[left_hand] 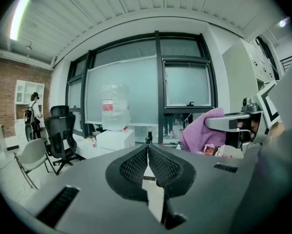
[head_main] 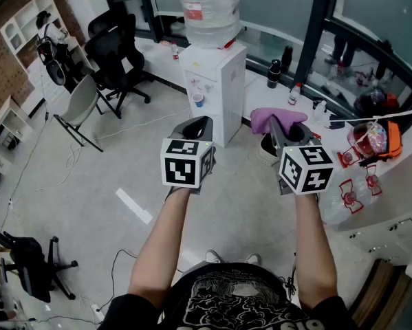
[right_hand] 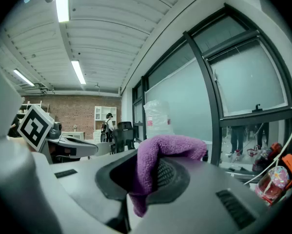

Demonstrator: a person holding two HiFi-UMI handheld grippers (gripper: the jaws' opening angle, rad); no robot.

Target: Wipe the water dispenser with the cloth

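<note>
At near left, left gripper (head_main: 200,124): clenched, its two mesh pads meeting with nothing between them; it hangs level with the other gripper and apart from the machine.
Water dispenser (head_main: 216,81): white cabinet standing on the floor at far centre, beside the window counter, well apart from both grippers; wiping has not begun.
Bottle (head_main: 207,9): big clear jug upended on the dispenser's top, fill level unclear; likely top-heavy, so hard sideways pushes up high seem unwise.
Cup (head_main: 198,100): small blue one at the taps on the front; light, and probably easy to knock off with a passing wipe.
Cloth (head_main: 273,119): purple and fluffy, to the right of the dispenser and nearer, at the right gripper's tips; soft, limp and light, likely to drag on plastic and pull free if pinched only at an edge.
Right gripper (head_main: 283,128): grasping the cloth, a fold caught between the jaws and a flap draped over the top.
Hold: the bite on a doubled fold looks sound; pressing with the draped part should suit flat panels.
</note>
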